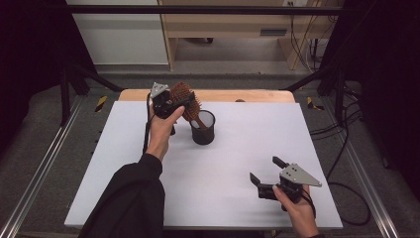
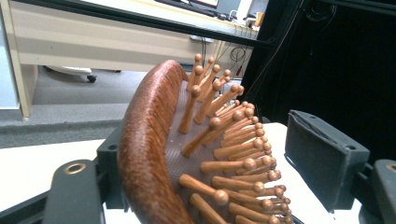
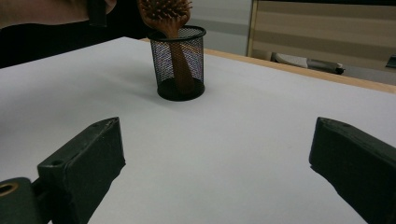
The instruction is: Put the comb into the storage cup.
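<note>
A wooden paddle hairbrush (image 1: pixel 184 95) stands handle-down in a black mesh cup (image 1: pixel 203 130) at the back middle of the white board. Its head leans left out of the cup. My left gripper (image 1: pixel 185 103) is around that head. In the left gripper view the brush's brown back (image 2: pixel 149 140) lies against the left jaw, and the right pad (image 2: pixel 322 154) stands apart from the wooden bristles. My right gripper (image 1: pixel 264 168) hovers open near the front right with nothing in it. The right gripper view has the cup (image 3: pixel 180 60) and brush handle (image 3: pixel 180 65) ahead of its jaws (image 3: pixel 219 149).
The white board (image 1: pixel 237 153) covers a wooden table whose back edge (image 1: pixel 223 94) shows behind the cup. Metal rails run along both sides, and cables lie on the floor at the right. A light wooden desk (image 1: pixel 237 25) stands beyond the table.
</note>
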A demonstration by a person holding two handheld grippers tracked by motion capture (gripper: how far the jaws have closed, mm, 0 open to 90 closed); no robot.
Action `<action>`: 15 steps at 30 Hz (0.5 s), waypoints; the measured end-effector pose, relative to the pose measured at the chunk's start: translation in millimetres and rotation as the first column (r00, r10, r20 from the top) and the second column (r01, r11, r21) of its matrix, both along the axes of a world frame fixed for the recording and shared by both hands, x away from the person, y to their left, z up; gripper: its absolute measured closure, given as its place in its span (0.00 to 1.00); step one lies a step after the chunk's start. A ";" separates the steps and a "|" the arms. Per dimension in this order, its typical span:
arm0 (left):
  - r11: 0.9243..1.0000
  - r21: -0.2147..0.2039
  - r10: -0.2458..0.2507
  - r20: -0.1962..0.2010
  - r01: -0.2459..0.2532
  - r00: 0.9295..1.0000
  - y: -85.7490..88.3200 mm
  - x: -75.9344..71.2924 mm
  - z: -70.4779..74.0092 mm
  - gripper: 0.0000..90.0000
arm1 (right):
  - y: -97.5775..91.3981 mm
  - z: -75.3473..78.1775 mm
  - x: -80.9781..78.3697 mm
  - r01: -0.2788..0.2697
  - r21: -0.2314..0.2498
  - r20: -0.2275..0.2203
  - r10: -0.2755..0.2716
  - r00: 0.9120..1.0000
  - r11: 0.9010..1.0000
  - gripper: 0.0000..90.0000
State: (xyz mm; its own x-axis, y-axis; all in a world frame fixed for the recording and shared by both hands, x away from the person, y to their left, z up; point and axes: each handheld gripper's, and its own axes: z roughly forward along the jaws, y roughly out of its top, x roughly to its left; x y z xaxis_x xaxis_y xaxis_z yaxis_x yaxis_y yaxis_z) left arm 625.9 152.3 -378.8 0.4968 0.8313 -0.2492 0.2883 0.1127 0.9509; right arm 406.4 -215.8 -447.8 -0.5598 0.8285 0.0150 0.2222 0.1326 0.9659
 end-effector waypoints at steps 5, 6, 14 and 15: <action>1.000 -0.007 0.009 -0.004 -0.009 1.000 0.1 -1.0 -0.1 0.18 | -0.5 0.2 0.0 0.002 0.001 0.001 -0.002 1.000 1.000 0.04; 1.000 -0.005 0.011 -0.004 -0.011 1.000 0.2 -1.2 -0.1 0.16 | -0.5 0.3 0.0 0.001 0.000 0.002 -0.001 1.000 1.000 0.04; 0.999 -0.010 0.037 -0.006 -0.037 0.999 4.0 -3.6 -1.9 0.07 | -0.1 0.4 0.1 0.001 0.000 0.001 -0.001 1.000 1.000 0.04; 0.999 -0.009 0.039 -0.005 -0.039 0.999 4.2 -4.1 -2.1 0.06 | -0.1 0.4 0.1 0.001 0.000 0.001 -0.001 1.000 1.000 0.04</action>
State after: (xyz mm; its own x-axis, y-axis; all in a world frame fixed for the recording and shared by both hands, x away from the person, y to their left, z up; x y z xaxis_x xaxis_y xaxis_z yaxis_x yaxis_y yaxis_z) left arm 621.8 156.5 -380.9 0.4631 0.8477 -0.2587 0.2879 0.1322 0.9485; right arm 406.5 -215.9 -447.5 -0.5594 0.8288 0.0140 0.2212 0.1330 0.9661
